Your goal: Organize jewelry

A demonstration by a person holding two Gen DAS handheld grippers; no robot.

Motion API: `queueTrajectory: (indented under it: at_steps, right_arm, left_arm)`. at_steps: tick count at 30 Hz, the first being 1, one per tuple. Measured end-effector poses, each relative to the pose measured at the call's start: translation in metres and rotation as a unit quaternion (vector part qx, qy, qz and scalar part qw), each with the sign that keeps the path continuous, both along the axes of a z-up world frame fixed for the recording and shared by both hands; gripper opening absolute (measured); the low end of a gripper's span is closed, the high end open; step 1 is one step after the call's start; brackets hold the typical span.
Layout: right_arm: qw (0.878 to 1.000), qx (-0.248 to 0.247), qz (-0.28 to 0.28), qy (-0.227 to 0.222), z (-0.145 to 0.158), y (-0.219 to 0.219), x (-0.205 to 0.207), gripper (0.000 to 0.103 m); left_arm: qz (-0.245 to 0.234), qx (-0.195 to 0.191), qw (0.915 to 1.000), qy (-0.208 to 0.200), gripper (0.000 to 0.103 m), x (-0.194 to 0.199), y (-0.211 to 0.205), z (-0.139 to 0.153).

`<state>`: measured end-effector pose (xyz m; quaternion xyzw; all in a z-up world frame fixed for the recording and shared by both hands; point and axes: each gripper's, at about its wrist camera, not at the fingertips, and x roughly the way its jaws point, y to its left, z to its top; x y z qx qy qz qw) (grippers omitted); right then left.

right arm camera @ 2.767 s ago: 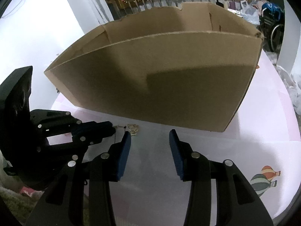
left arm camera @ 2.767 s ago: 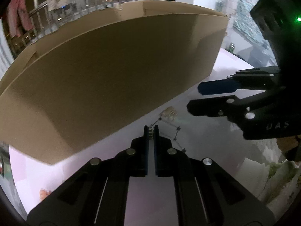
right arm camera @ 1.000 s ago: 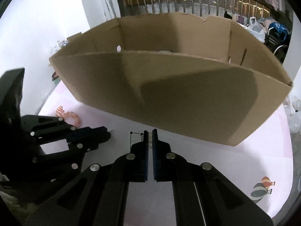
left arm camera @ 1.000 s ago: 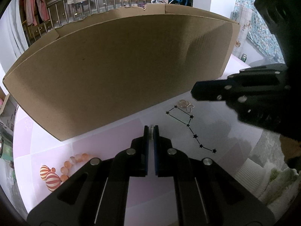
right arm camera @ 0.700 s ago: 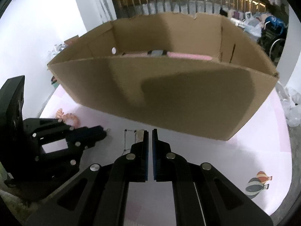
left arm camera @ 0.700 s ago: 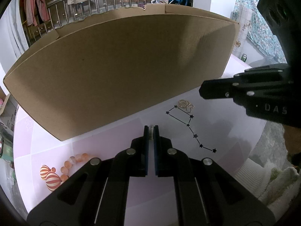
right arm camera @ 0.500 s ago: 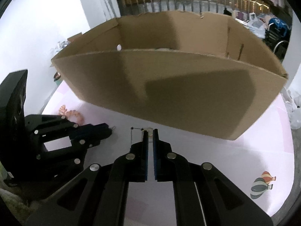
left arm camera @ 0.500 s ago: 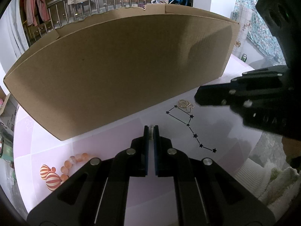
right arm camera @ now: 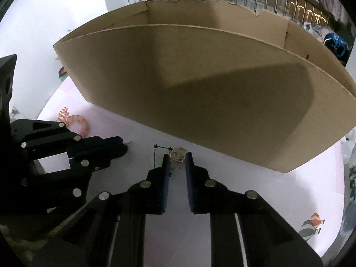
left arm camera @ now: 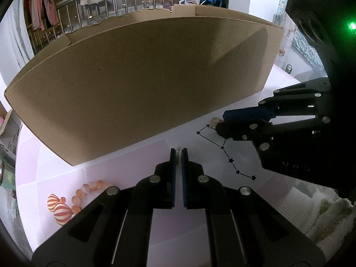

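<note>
The right wrist view showed the right gripper with fingers a little apart around the gold jewelry on the pink table, beside the cardboard box. The left gripper was clamped on a small silver piece.

The right tool has parted and now straddles the gold earrings.
</note>
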<state>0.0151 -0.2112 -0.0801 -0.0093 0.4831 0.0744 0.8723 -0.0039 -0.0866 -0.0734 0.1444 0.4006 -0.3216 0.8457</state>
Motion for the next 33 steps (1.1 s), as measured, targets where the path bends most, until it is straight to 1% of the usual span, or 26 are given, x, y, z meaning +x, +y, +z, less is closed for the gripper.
queueTrajectory:
  at_steps: [9,12,13,18,23,26,27,28,33]
  right_arm:
    - [1.000,0.005,-0.009,0.007,-0.005,-0.008,-0.003,0.014]
    - [1.000,0.007,-0.011,0.004,0.003,-0.008,0.002,0.014]
    - [1.000,0.008,-0.011,0.001,0.004,-0.008,0.001,0.004]
    - [1.000,0.007,-0.009,-0.009,0.008,-0.004,-0.004,0.004]
    - [1.000,0.013,-0.012,-0.005,0.009,-0.005,-0.008,0.005]
    - [1.000,0.017,-0.003,0.005,0.009,-0.009,-0.009,0.013]
    - [1.000,0.016,0.001,0.006,0.010,-0.009,-0.010,0.021]
    - [1.000,0.014,0.005,0.005,0.009,-0.008,-0.010,0.024]
    - [0.999,0.002,0.032,0.009,0.004,0.001,-0.007,0.025]
  left_arm:
    - [0.000,-0.001,1.0000,0.000,0.004,0.002,0.001,0.002]
    - [0.000,0.000,1.0000,0.000,0.004,0.003,0.000,0.002]
    - [0.000,0.000,1.0000,0.000,0.004,0.003,0.000,0.002]
    - [0.001,0.000,1.0000,-0.001,0.004,0.004,-0.001,0.002]
    - [0.000,0.001,1.0000,-0.001,0.004,0.004,-0.001,0.002]
    - [0.001,0.001,1.0000,-0.002,0.004,0.005,-0.001,0.002]
    - [0.001,0.001,1.0000,-0.002,0.004,0.006,-0.001,0.002]
    - [0.001,0.001,1.0000,-0.002,0.004,0.006,-0.001,0.002]
    - [0.001,0.001,1.0000,-0.002,0.004,0.005,-0.001,0.002]
